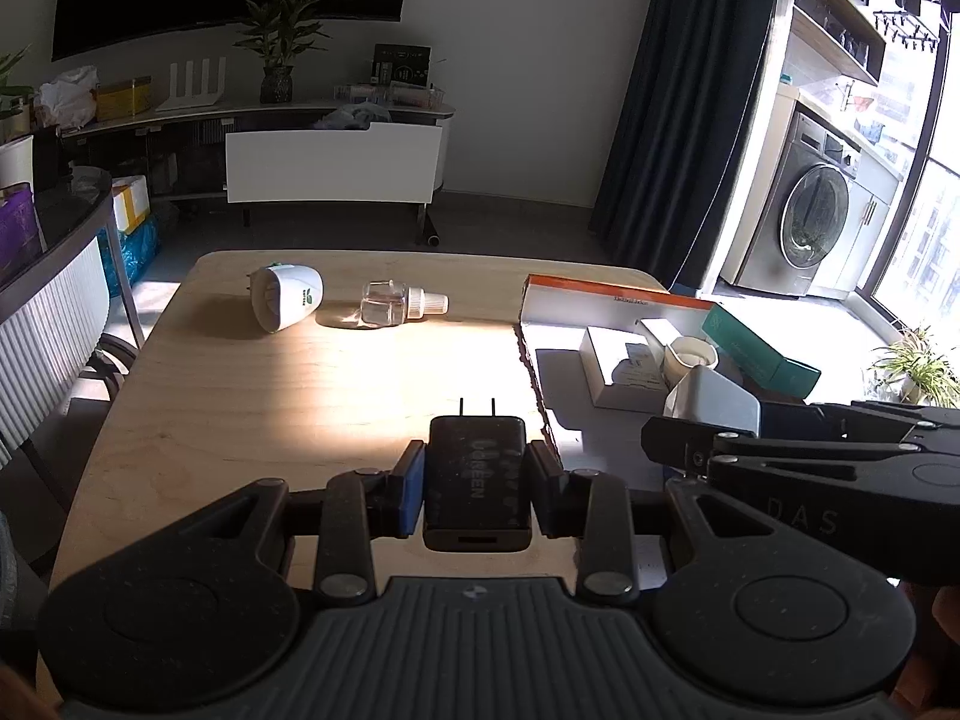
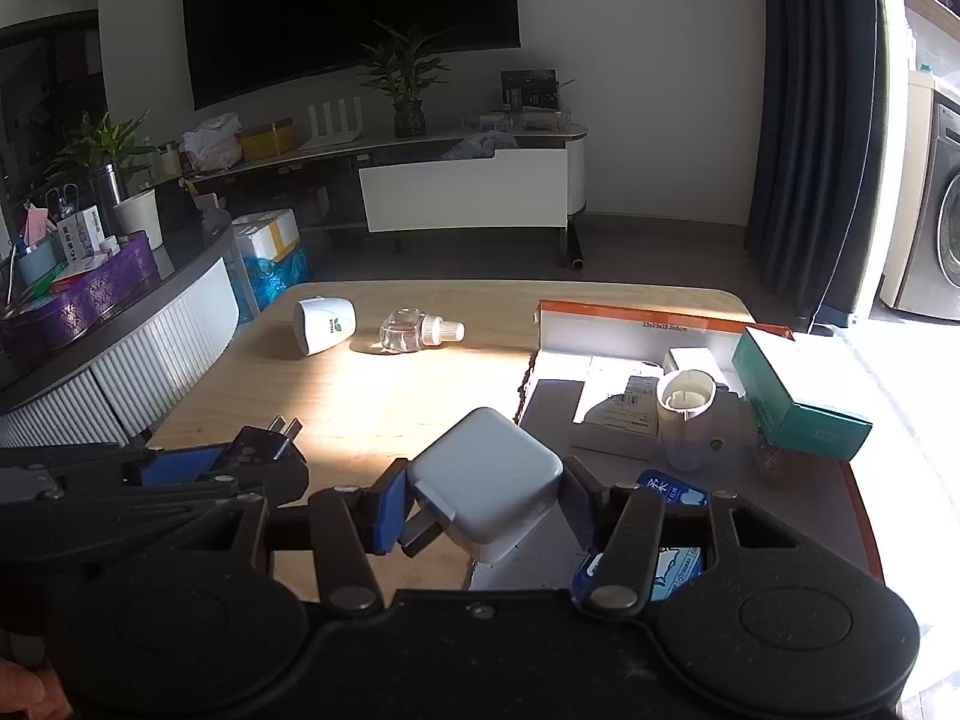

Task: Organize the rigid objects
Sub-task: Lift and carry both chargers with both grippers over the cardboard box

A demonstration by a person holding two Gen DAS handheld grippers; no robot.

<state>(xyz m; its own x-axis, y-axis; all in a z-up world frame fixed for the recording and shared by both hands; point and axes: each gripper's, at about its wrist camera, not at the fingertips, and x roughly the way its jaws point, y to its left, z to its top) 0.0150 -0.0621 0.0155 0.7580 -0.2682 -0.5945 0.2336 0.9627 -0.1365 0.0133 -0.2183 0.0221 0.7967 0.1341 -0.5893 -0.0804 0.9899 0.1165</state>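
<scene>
My left gripper point(image 1: 477, 489) is shut on a black charger point(image 1: 478, 480), prongs pointing away, above the wooden table point(image 1: 240, 396). That charger point(image 2: 270, 450) also shows at the left of the right wrist view. My right gripper point(image 2: 483, 501) is shut on a white square charger point(image 2: 489, 480), held tilted at the near left edge of the cardboard box point(image 2: 606, 315); the same white charger point(image 1: 711, 399) shows in the left wrist view. Far across the table lie a white plug-in diffuser point(image 1: 287, 297) and a clear refill bottle point(image 1: 396, 303).
The low box point(image 1: 606, 291) on the right holds a flat white box point(image 2: 618, 414), an upright white plug-in unit point(image 2: 687, 420), a green carton point(image 2: 798, 399) and a blue packet point(image 2: 672, 492). A ribbed cabinet point(image 2: 120, 372) stands left of the table.
</scene>
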